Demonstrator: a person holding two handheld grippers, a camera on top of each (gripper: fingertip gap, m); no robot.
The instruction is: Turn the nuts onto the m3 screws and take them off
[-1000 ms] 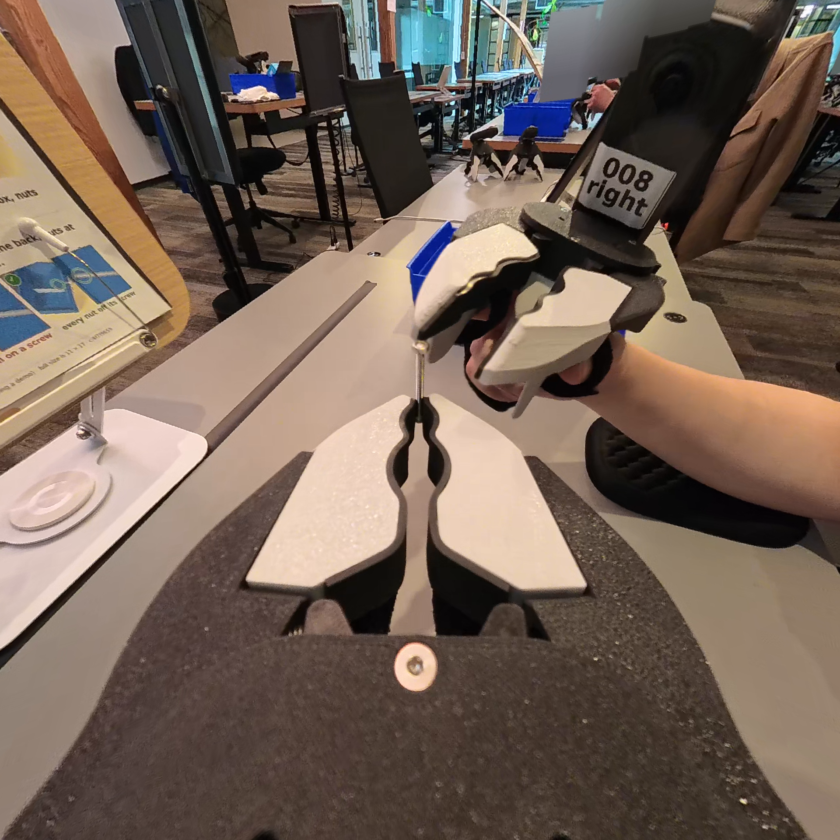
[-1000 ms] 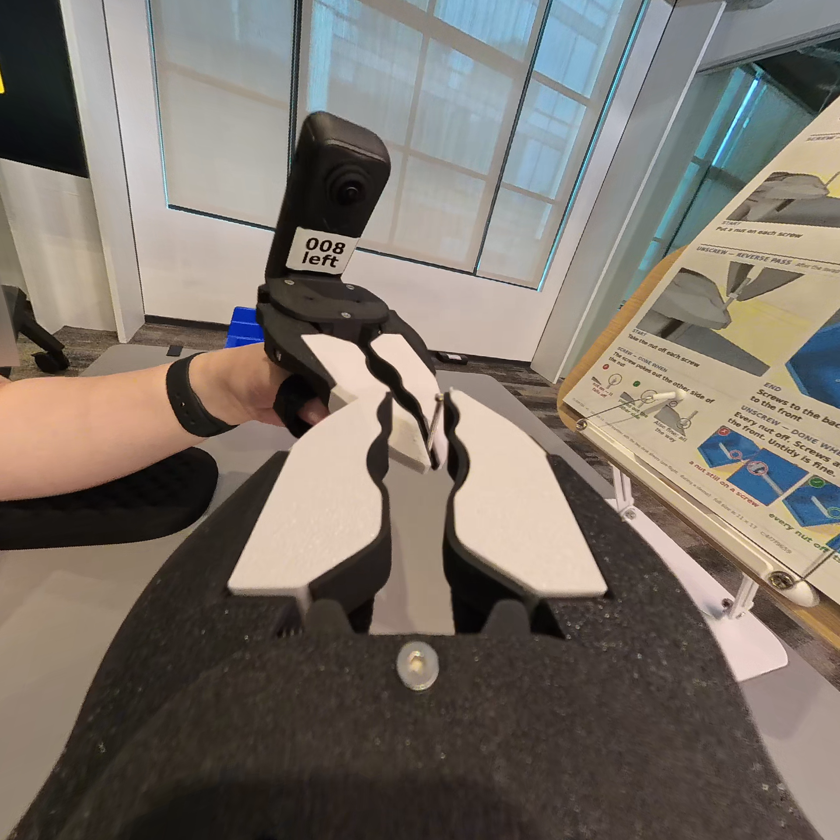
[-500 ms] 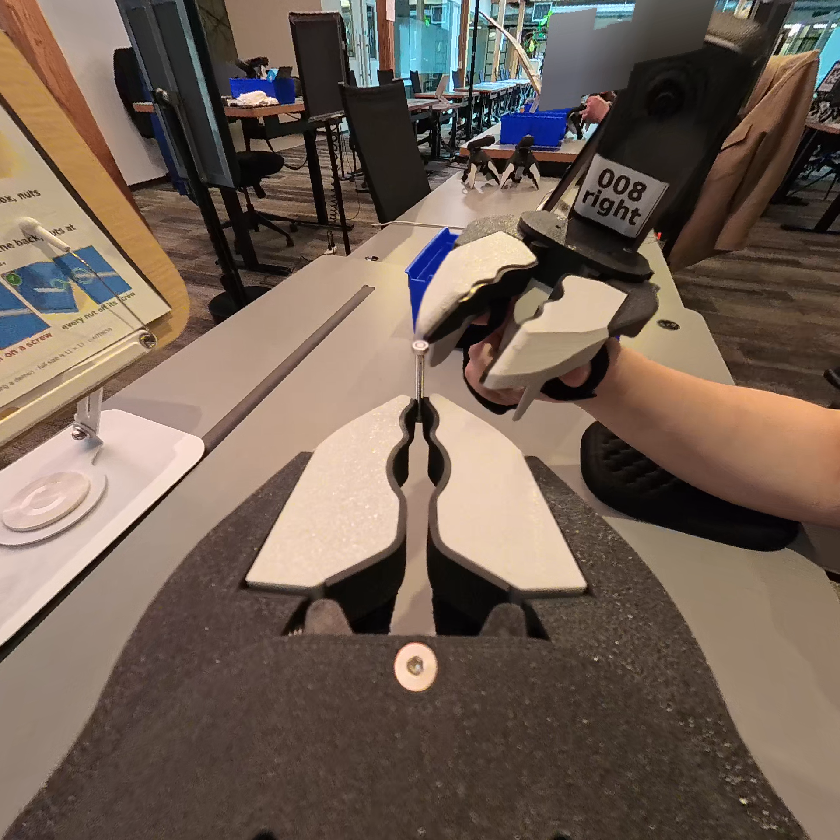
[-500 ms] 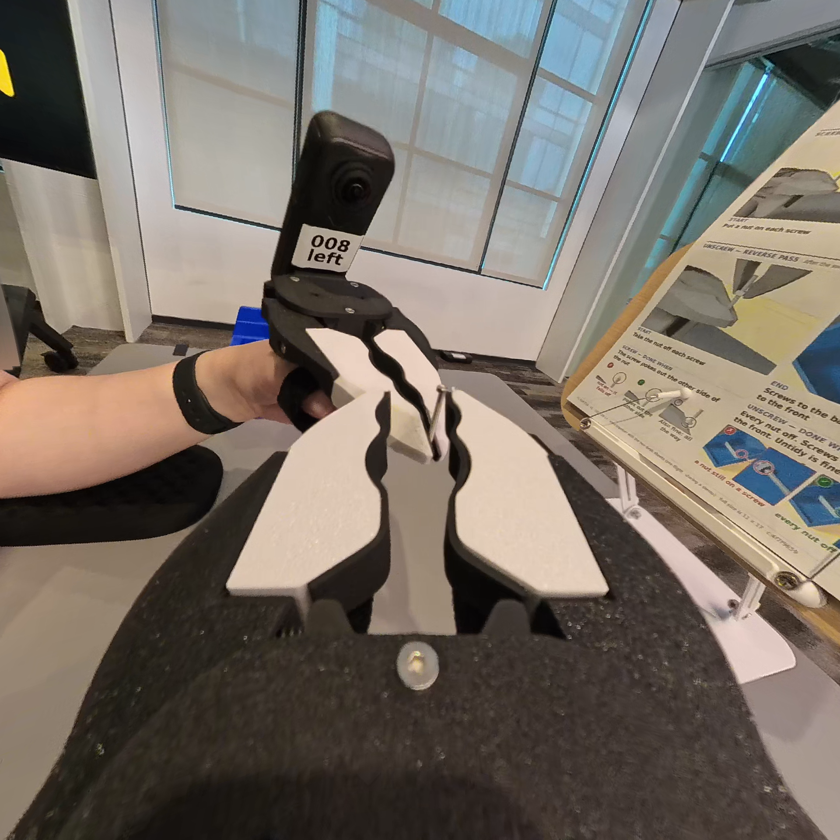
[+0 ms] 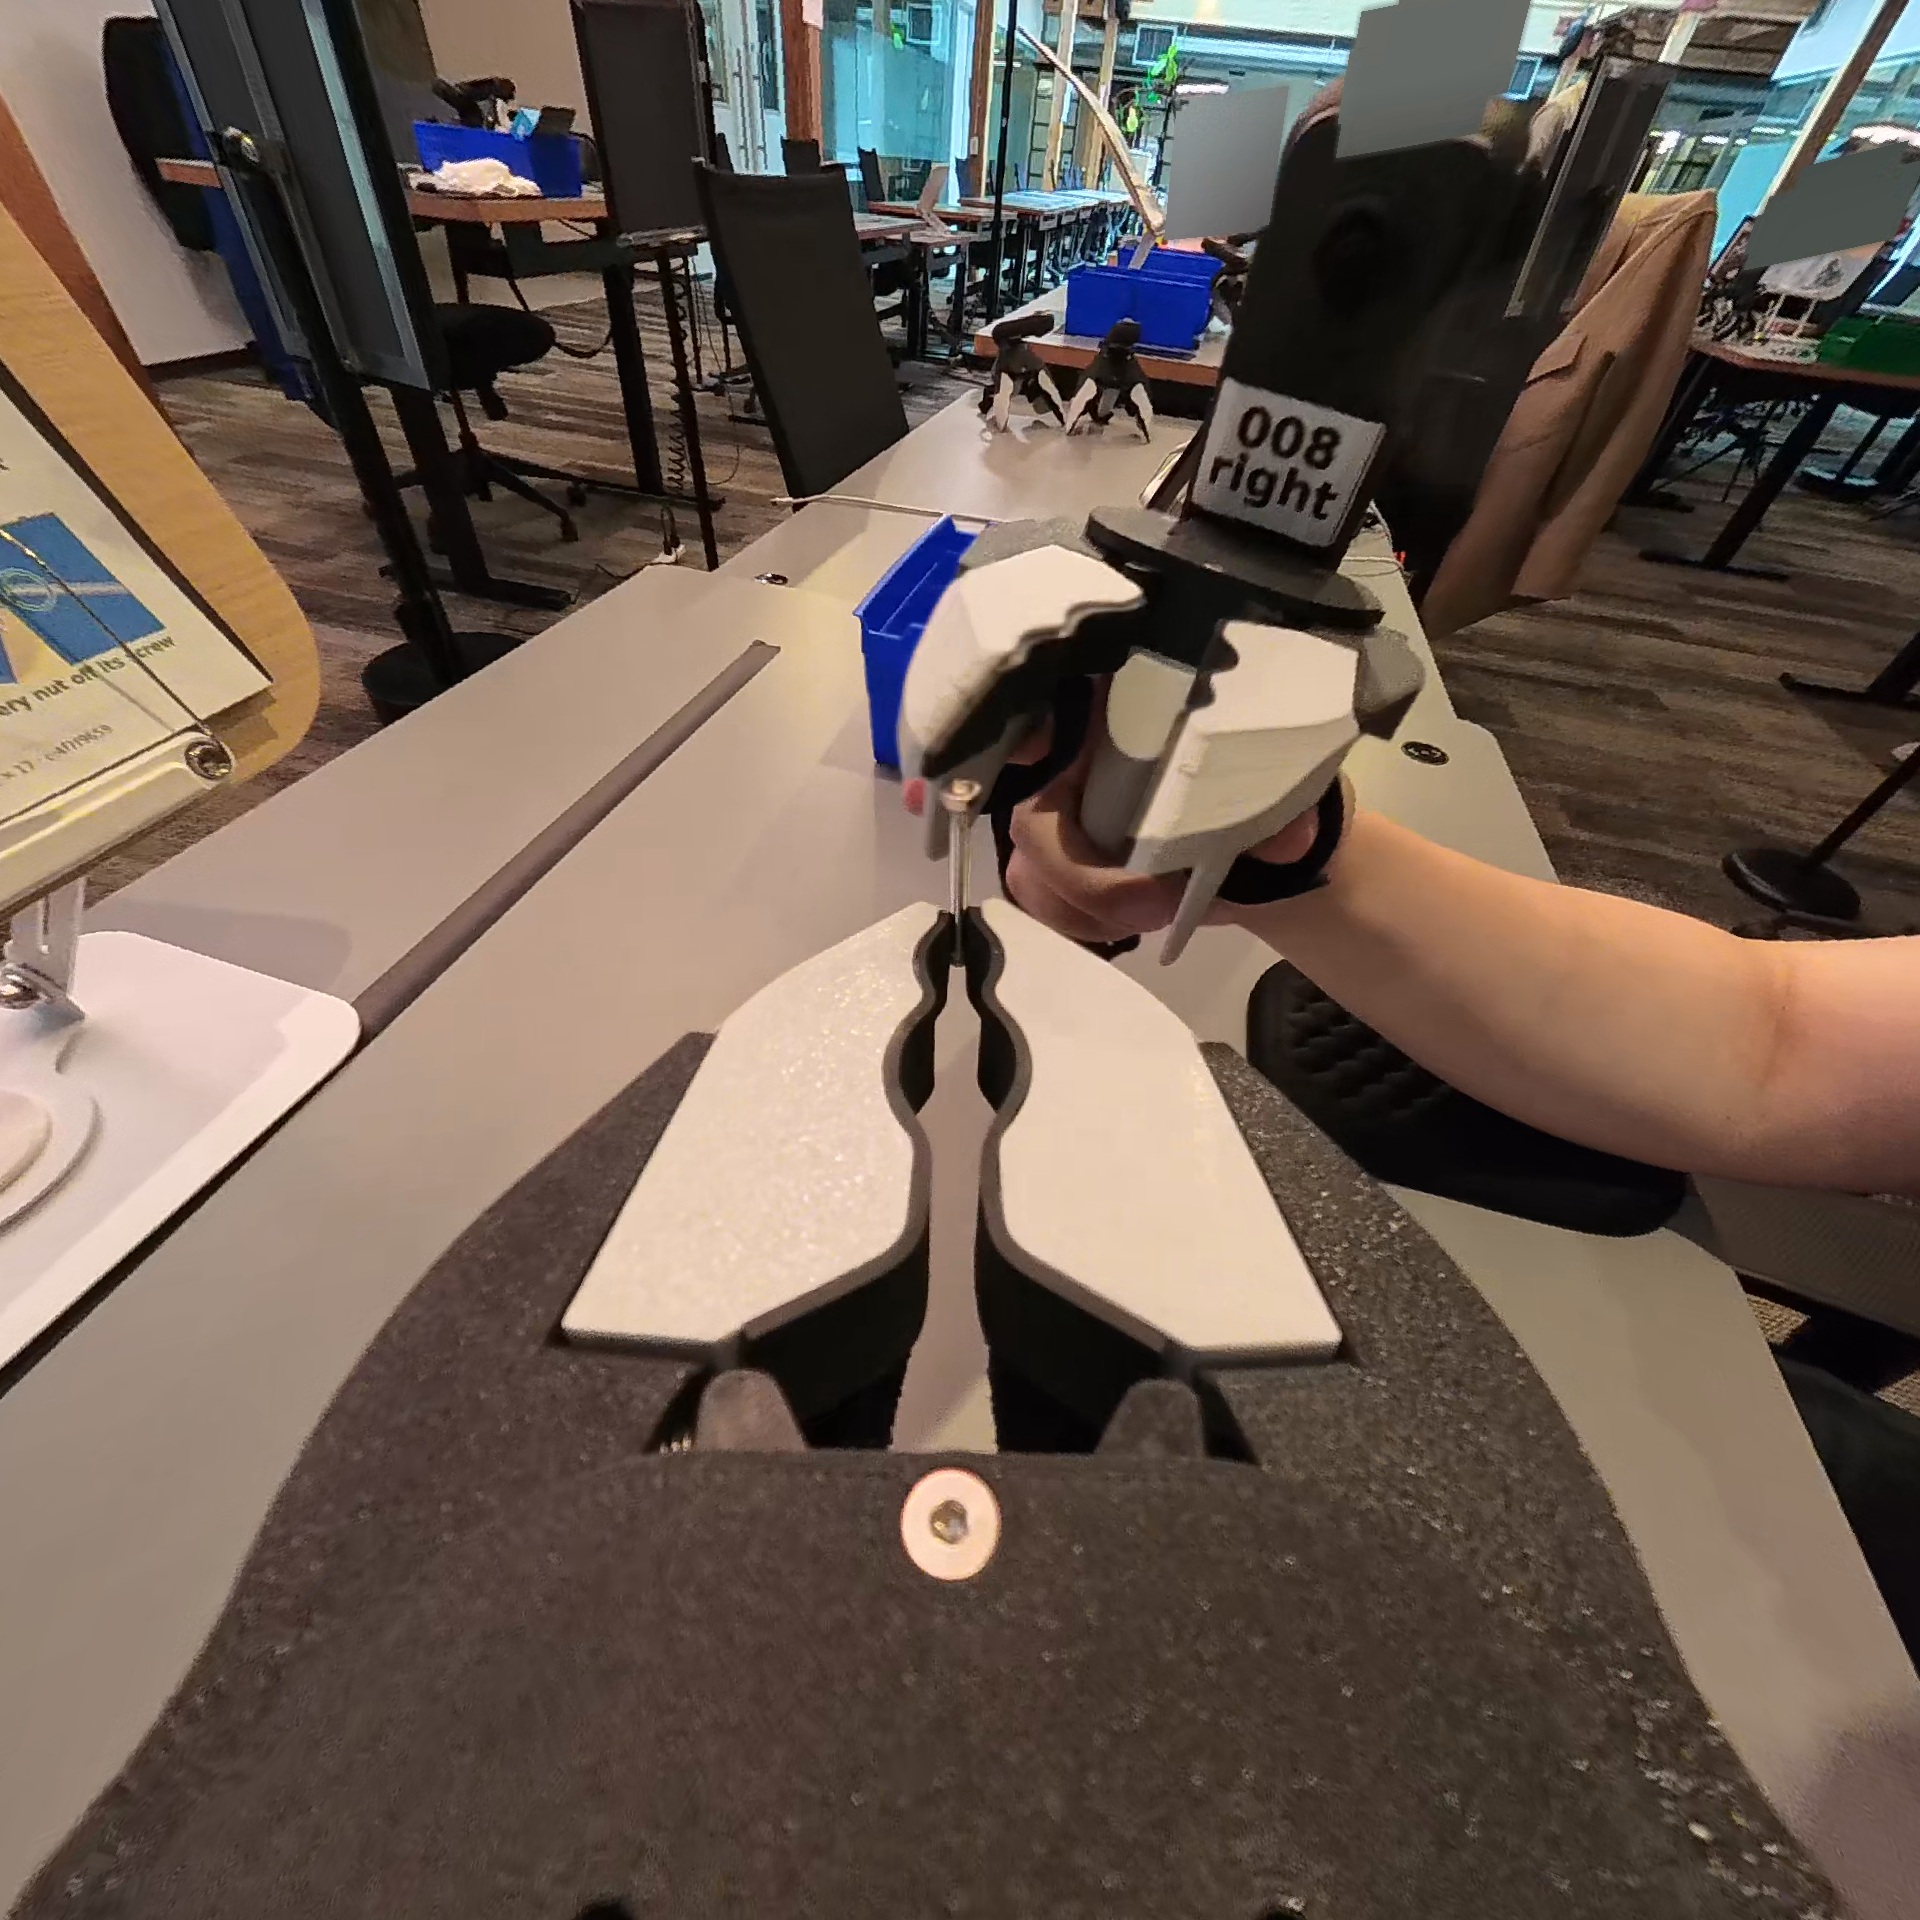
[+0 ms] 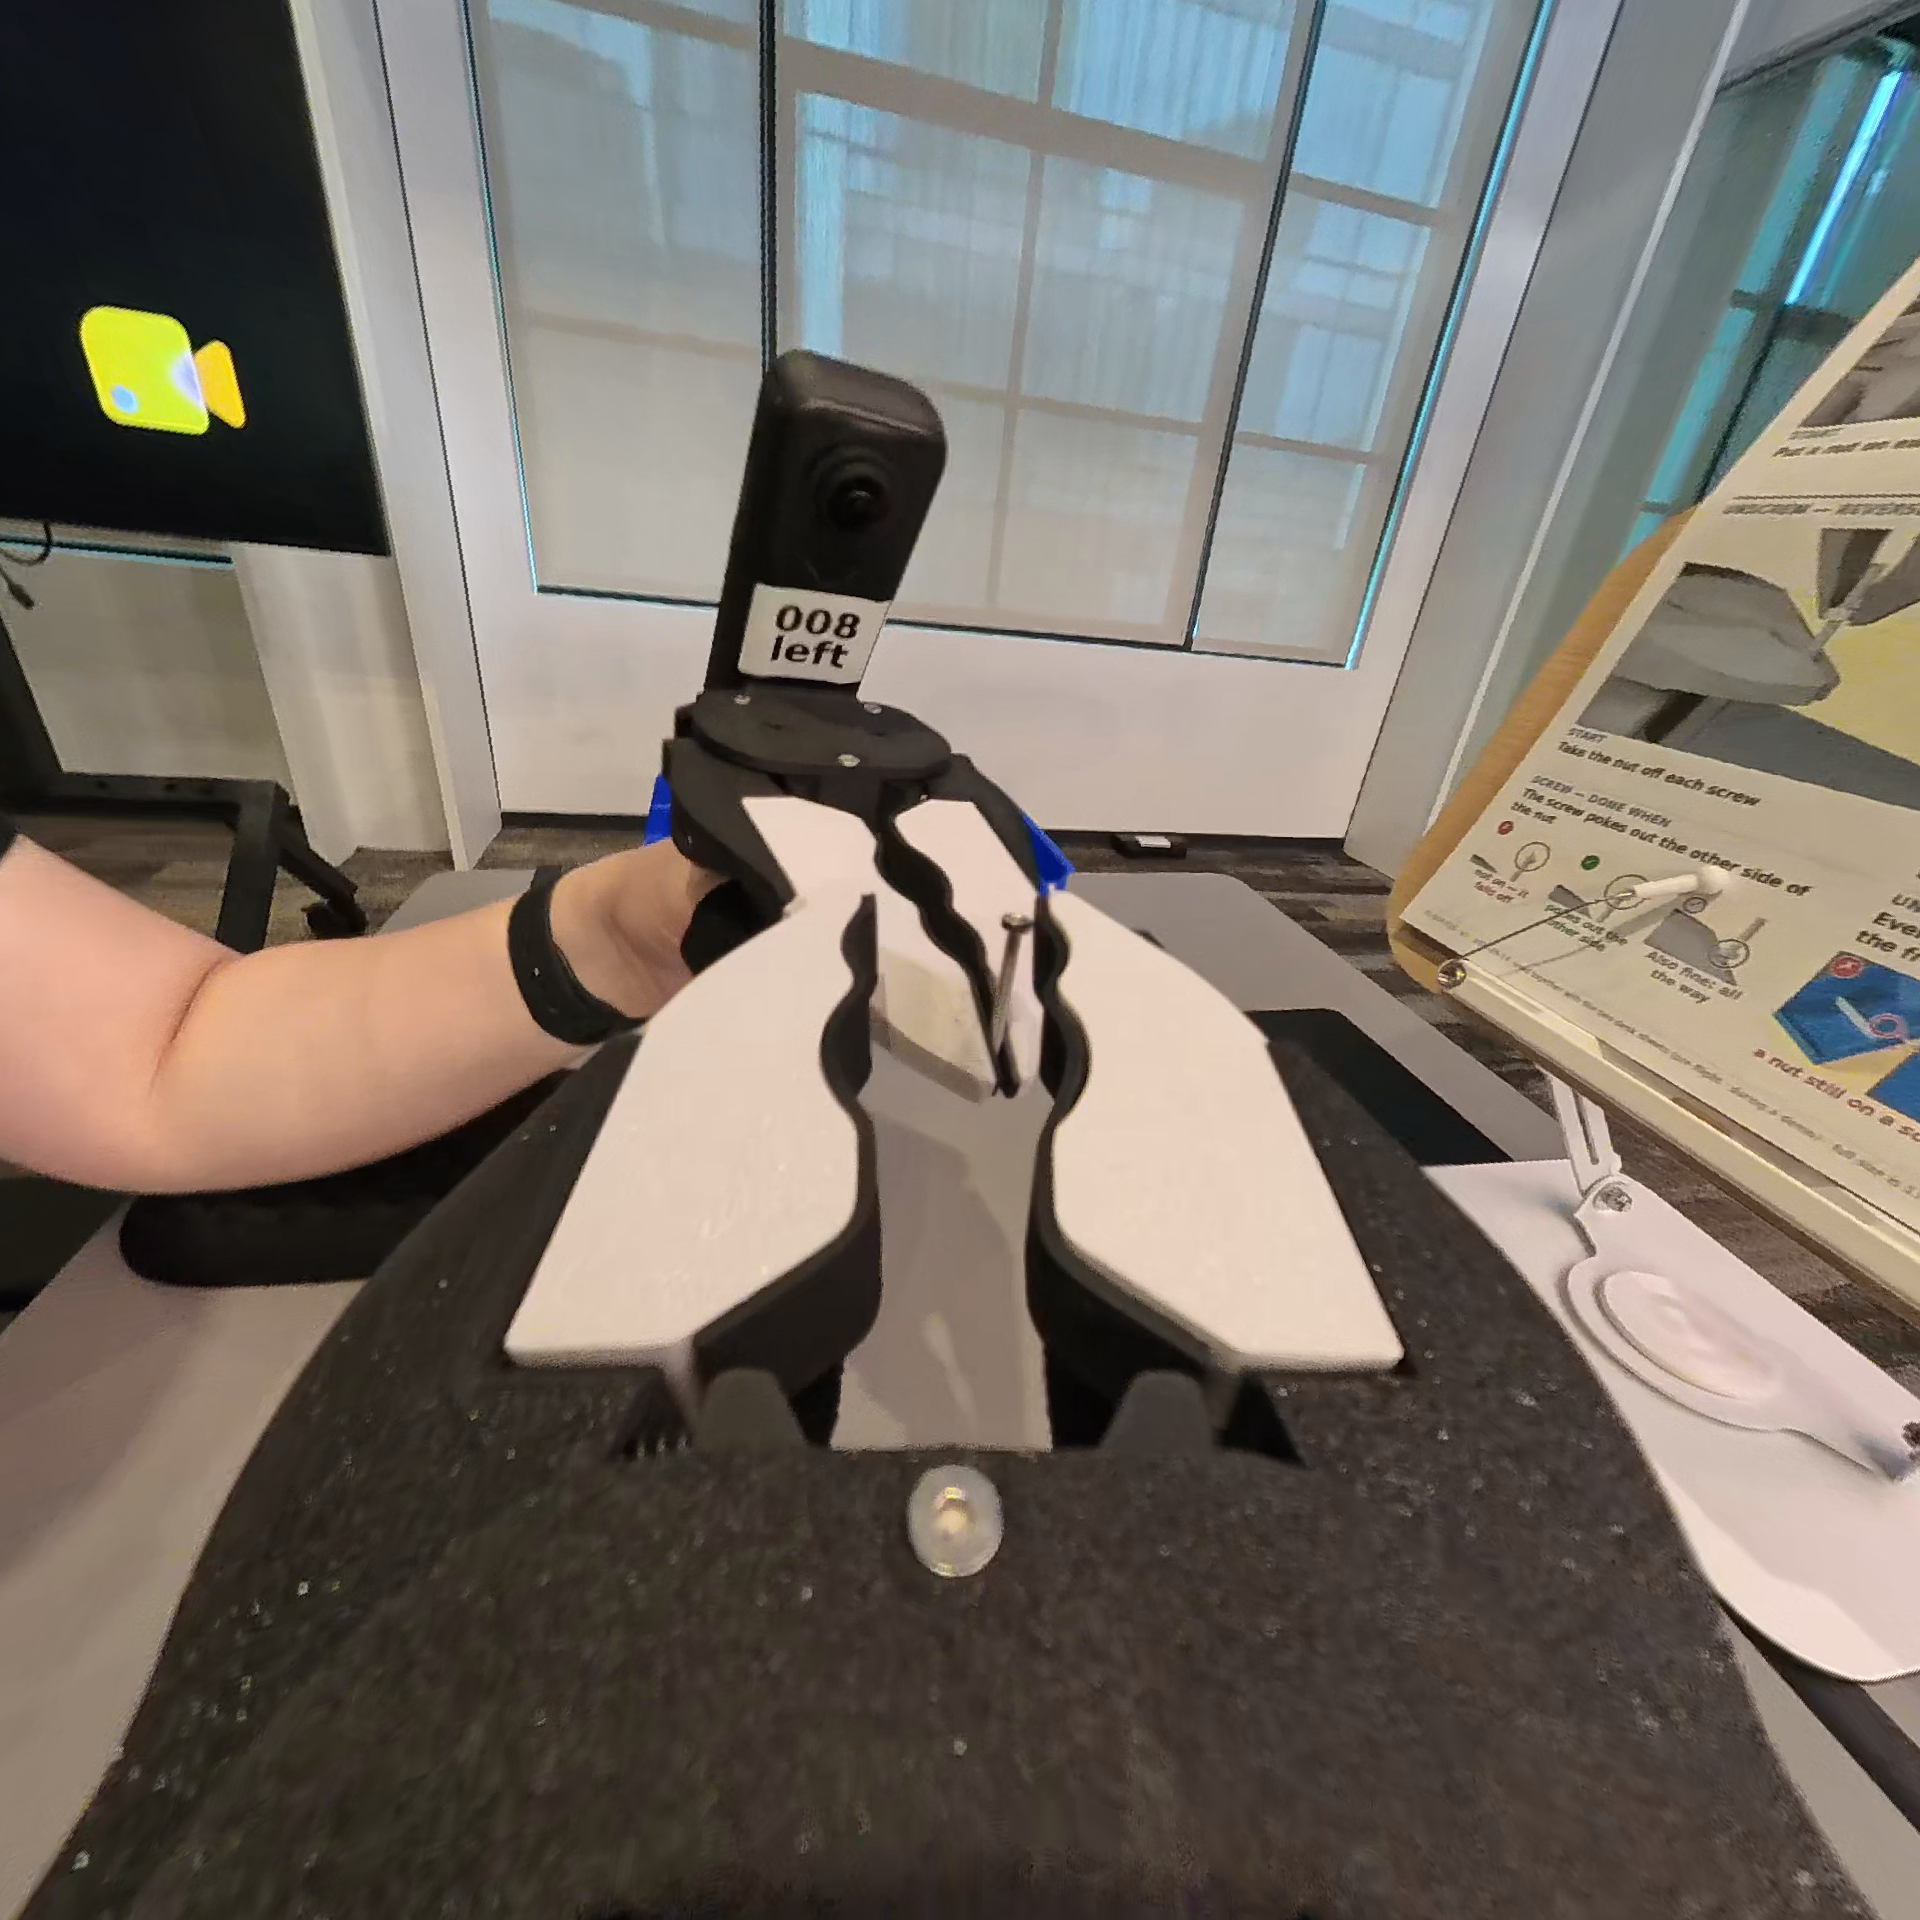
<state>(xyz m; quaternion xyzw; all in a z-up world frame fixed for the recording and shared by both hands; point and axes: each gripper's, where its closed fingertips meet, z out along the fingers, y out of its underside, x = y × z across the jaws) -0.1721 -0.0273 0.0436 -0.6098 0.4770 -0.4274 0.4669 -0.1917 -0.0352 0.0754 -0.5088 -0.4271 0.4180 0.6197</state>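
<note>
- The left tool (image 5: 958, 928) pinches the low end of a thin metal screw (image 5: 962, 862) tight.
- The right tool (image 6: 951, 971) is spread wide around the screw's top, gripping nothing, above the grey worktop (image 5: 582, 831).

Screw (image 5: 962, 871) stands upright between the grippers.

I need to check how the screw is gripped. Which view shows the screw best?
The left wrist view: the screw stands upright, its lower end pinched at the left gripper's shut tips, head and shaft clear. The right wrist view shows the screw thinner, between the right gripper's open fingers.
</note>
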